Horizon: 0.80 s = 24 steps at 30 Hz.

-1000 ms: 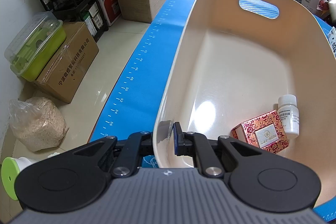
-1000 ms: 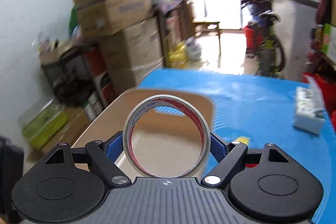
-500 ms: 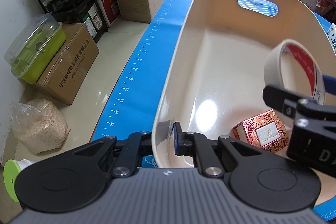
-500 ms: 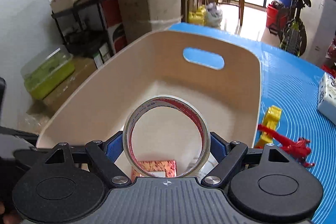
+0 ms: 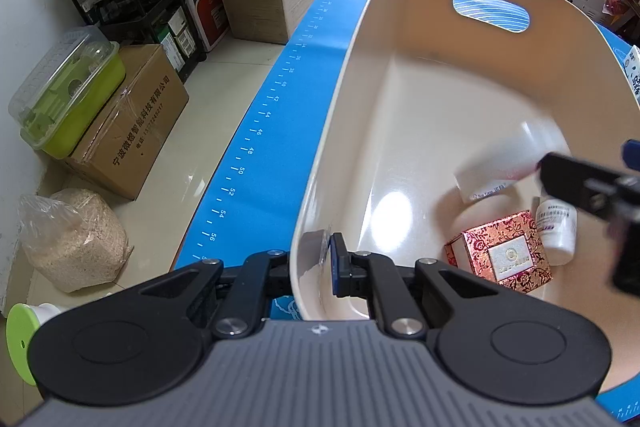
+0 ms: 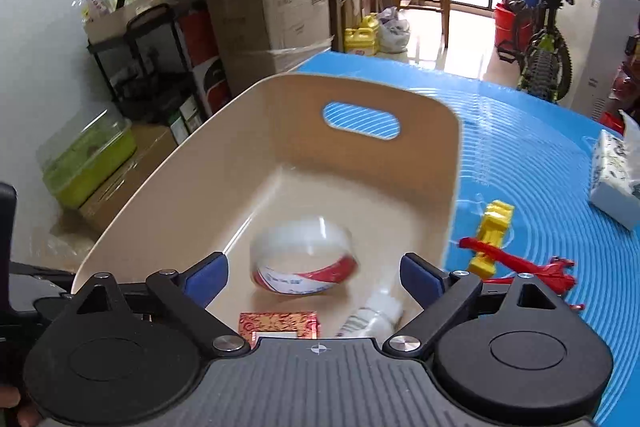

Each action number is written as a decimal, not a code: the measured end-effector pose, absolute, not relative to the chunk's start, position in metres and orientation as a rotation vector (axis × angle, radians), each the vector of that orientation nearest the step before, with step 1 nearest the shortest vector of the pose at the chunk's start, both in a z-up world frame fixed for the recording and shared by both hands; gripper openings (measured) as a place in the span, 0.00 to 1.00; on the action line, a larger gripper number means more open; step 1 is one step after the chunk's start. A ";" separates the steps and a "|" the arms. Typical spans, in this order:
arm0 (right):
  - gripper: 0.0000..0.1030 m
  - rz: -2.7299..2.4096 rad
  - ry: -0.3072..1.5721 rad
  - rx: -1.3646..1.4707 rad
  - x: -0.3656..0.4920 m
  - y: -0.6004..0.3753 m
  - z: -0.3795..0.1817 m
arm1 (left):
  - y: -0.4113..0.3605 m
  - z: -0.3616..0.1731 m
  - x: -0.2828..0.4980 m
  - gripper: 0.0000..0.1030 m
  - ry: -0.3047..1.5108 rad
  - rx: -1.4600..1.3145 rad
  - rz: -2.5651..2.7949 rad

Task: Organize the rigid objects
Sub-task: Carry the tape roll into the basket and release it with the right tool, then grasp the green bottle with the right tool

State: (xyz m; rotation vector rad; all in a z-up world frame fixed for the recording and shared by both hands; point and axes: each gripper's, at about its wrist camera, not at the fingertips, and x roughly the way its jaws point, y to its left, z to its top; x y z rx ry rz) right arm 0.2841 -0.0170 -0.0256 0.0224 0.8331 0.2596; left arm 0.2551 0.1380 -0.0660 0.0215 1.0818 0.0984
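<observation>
Tape roll (image 6: 304, 259), blurred, lies free inside beige bin (image 6: 454, 163) beyond red box (image 6: 279, 323) and white bottle (image 6: 374, 315). Right gripper (image 6: 314, 277) jaws just spread, empty. Left gripper (image 5: 318, 263) pinches bin rim. Drop step looks done; next likely fetch yellow toy (image 6: 491, 231).

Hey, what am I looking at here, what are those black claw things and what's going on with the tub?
These are two hand-held grippers, each carrying a camera that looks along its fingers; there is no robot arm. In the left camera's picture, the left gripper is shut on the rim of the beige tub, steadying it. In the right camera's picture, the right gripper has just been opening; nothing is between its fingers, and the tape roll, blurred, is inside the tub. A patterned red box and a white bottle lie there too. Red and yellow toys lie on the blue mat.
</observation>
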 end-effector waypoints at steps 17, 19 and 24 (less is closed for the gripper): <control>0.93 0.127 0.772 0.068 0.258 -0.121 -0.001 | 0.139 -0.063 0.255 0.13 1.083 0.016 0.103; 0.93 0.103 0.805 0.063 0.257 -0.132 -0.012 | 0.139 -0.063 0.255 0.13 1.084 0.015 0.102; 0.92 0.104 0.922 0.051 0.261 -0.147 -0.049 | 0.138 -0.063 0.255 0.13 1.083 0.015 0.105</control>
